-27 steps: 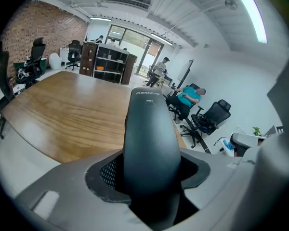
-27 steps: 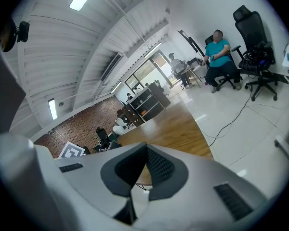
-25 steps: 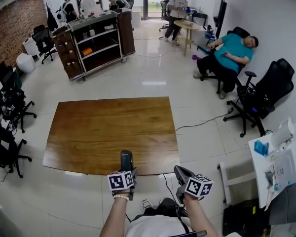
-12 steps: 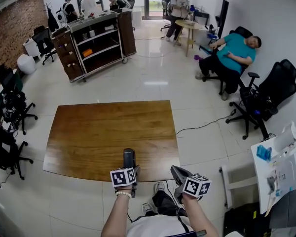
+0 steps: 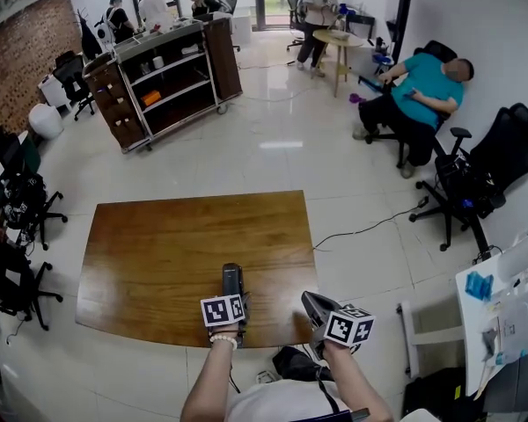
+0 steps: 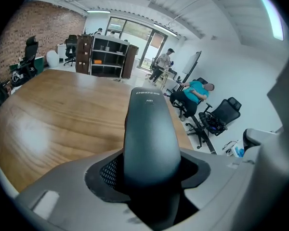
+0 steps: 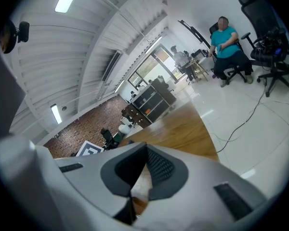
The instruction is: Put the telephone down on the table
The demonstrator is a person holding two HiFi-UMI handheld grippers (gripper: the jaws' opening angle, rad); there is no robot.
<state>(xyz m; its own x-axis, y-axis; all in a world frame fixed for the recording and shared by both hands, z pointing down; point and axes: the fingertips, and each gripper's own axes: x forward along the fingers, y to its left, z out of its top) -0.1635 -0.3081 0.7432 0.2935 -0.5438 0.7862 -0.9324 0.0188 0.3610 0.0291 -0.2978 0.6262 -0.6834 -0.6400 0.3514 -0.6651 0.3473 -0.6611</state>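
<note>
The telephone (image 5: pixel 232 281) is a dark grey handset with small print at its far end. My left gripper (image 5: pixel 232 301) is shut on its lower part, and the handset (image 6: pixel 151 134) sticks out forward between the jaws (image 6: pixel 151 173), tilted down over the near edge of the brown wooden table (image 5: pixel 158 244). To its right, beyond the table's near right corner, my right gripper (image 5: pixel 314 305) hovers with nothing in it. Its jaws (image 7: pixel 137 182) look shut, with only a thin wedge of light between the pads. The table top (image 6: pixel 53 109) is bare.
A dark shelving cart (image 5: pixel 172 73) stands beyond the table. Office chairs (image 5: pixel 22 202) line the left side. At the right a person in a teal shirt (image 5: pixel 422 84) sits near a black chair (image 5: pixel 480 176), a cable (image 5: pixel 370 228) crosses the floor, and a white desk (image 5: pixel 510 301) stands.
Both grippers have moved forward. The left one with the telephone now hangs over the table's near edge, and the right one has come up beside the table's corner.
</note>
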